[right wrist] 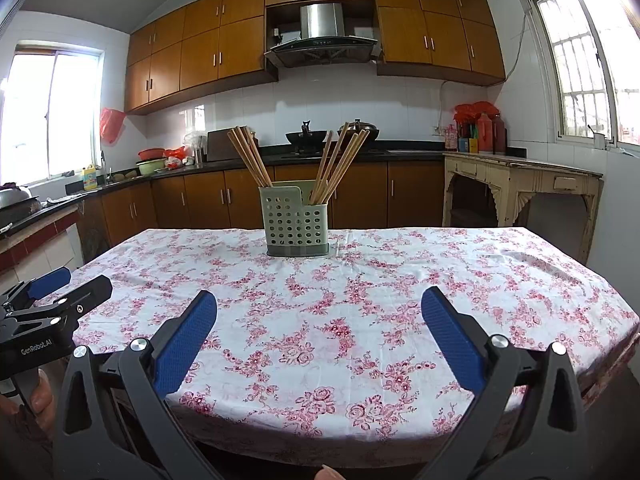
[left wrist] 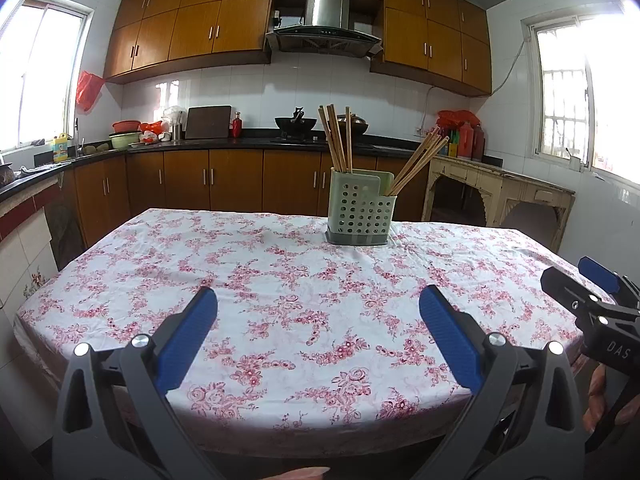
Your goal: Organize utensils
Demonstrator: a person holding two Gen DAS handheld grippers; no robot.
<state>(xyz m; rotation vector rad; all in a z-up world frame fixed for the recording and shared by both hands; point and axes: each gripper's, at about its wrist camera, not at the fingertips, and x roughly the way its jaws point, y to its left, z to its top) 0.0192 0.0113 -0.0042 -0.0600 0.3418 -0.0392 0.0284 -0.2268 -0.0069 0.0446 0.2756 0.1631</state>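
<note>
A pale green perforated utensil holder stands on the far side of the floral table; it also shows in the right wrist view. Wooden chopsticks stand in its two compartments: one bunch on the left, one leaning right. My left gripper is open and empty above the table's near edge. My right gripper is open and empty, also near the front edge. Each gripper shows at the side of the other's view, the right one and the left one.
The table is covered with a white cloth with pink flowers. Behind it run a dark kitchen counter with a wok, bowls and bottles, and an old cream side table at the right.
</note>
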